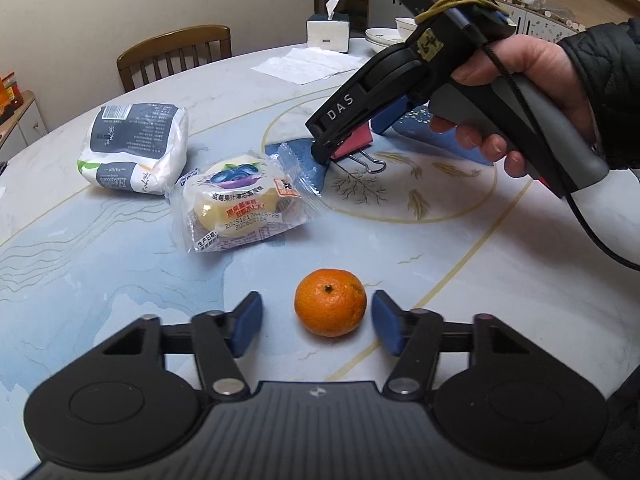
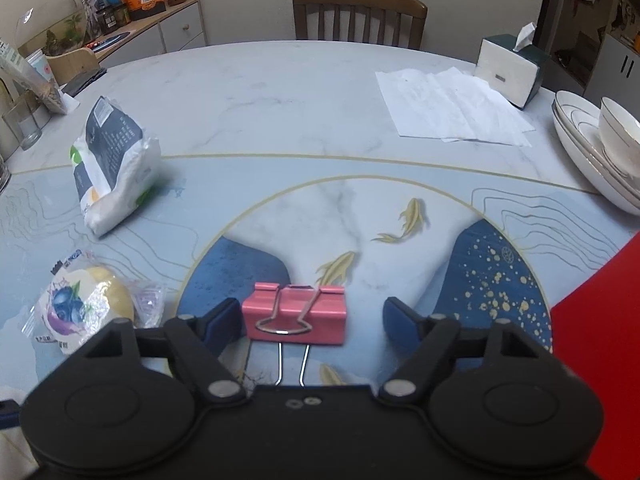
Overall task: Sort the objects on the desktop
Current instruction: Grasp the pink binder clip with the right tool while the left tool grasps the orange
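Note:
An orange mandarin (image 1: 330,303) sits on the table between the blue pads of my open left gripper (image 1: 318,322), nearer the right pad; neither pad touches it. A pink binder clip (image 2: 295,313) lies on the table between the pads of my open right gripper (image 2: 312,318), close to the left pad. In the left wrist view the right gripper (image 1: 352,136) is held over the clip (image 1: 354,145). A wrapped blueberry cake (image 1: 240,200) and a white tissue pack (image 1: 134,148) lie to the left; both show in the right wrist view, cake (image 2: 86,308) and pack (image 2: 110,168).
Sheets of paper (image 2: 448,104), a tissue box (image 2: 510,68) and stacked plates with a bowl (image 2: 600,148) stand at the far right. A red sheet (image 2: 600,340) lies at the right edge. A wooden chair (image 2: 358,14) stands behind the table.

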A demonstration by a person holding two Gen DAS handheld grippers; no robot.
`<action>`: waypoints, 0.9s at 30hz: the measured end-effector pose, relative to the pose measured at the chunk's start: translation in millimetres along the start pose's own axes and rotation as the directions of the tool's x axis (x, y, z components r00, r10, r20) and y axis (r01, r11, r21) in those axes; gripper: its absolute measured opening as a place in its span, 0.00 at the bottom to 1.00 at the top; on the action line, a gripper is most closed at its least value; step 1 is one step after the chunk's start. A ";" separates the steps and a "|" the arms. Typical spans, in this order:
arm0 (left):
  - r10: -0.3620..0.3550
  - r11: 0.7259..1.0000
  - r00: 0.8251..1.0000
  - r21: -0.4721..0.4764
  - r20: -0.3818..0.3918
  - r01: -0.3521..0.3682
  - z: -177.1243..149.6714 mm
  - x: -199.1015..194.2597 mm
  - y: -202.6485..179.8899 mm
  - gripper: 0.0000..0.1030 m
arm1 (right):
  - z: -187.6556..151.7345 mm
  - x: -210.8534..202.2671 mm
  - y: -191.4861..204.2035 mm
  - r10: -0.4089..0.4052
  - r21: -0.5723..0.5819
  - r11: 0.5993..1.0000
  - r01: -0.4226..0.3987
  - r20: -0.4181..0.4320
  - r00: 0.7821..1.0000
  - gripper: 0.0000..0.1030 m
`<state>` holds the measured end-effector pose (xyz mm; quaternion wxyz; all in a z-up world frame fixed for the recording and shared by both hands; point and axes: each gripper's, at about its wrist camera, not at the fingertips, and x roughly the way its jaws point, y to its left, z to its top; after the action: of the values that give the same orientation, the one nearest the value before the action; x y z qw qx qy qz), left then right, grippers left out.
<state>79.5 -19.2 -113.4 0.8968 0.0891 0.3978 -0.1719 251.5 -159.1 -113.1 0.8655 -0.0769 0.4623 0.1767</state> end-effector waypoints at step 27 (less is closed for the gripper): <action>0.019 0.998 0.999 -0.057 0.031 -0.017 17.9 -27.5 -11.4 0.32 | -28.0 -79.5 -1.2 0.106 -0.045 0.993 -0.107 -0.018 0.994 0.47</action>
<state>70.2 -28.5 -81.3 0.9067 0.0644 0.3874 -0.1539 189.8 -187.3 -63.0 0.8492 -0.0732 0.4684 0.2326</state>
